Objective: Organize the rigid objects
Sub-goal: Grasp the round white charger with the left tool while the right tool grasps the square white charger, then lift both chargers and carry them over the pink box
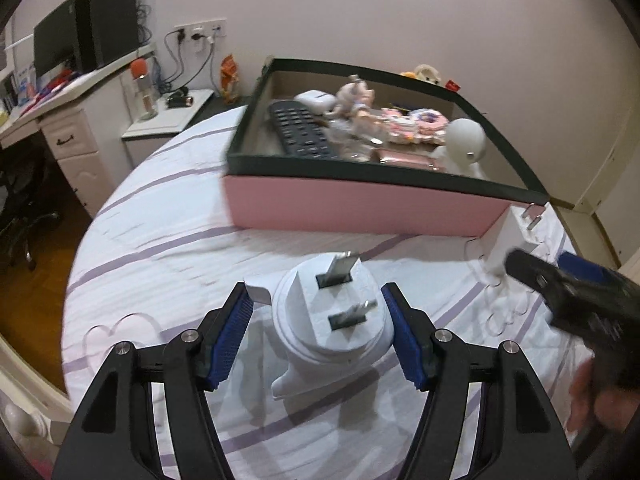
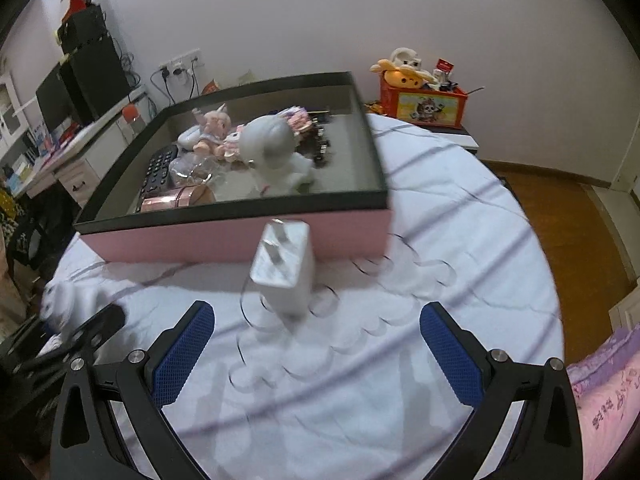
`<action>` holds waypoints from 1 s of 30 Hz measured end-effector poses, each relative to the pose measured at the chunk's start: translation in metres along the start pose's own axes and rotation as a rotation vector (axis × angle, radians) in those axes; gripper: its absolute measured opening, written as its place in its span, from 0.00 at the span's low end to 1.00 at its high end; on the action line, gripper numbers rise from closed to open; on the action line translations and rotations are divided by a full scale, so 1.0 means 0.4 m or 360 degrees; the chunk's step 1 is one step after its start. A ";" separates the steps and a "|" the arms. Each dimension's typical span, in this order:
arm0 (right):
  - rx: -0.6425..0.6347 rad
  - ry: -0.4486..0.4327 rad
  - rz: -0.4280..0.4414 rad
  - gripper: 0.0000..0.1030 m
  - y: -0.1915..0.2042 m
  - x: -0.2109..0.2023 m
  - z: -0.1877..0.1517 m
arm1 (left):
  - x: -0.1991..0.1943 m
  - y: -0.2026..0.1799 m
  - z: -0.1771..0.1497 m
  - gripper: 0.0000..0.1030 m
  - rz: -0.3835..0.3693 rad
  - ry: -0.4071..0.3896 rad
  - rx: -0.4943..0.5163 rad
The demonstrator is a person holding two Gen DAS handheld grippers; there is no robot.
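Note:
A round white plug adapter (image 1: 328,316) stands on the bed with its two prongs up, between the blue pads of my left gripper (image 1: 322,334). The jaws stand close on either side, slightly apart from it. A white rectangular charger (image 2: 286,268) stands upright on the sheet ahead of my open right gripper (image 2: 316,356); it also shows in the left wrist view (image 1: 508,236). Behind both is a pink box with a dark rim (image 1: 360,208) (image 2: 240,236) holding a black remote (image 1: 300,130), a white figurine (image 2: 272,152), dolls and small items.
The white striped bedsheet (image 2: 400,380) covers the bed. A desk with a monitor (image 1: 60,44) and a nightstand (image 1: 168,116) stand at the left. An orange toy box (image 2: 422,106) sits at the back right. Wooden floor lies beyond the bed edges.

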State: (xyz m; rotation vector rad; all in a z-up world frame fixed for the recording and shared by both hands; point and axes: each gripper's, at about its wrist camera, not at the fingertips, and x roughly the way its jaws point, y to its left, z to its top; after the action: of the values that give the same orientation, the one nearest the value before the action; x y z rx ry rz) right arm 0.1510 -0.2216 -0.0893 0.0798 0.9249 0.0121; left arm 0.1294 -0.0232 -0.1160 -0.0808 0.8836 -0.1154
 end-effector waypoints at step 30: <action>-0.0017 0.0068 0.0114 0.23 0.027 0.039 -0.014 | -0.001 0.072 -0.058 0.63 0.0000 0.0026 -0.0037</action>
State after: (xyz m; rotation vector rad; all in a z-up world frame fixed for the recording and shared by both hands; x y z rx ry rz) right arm 0.1560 -0.2096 -0.1043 0.1032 0.9644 0.0856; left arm 0.1132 0.0048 -0.1339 -0.1019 0.9014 -0.1060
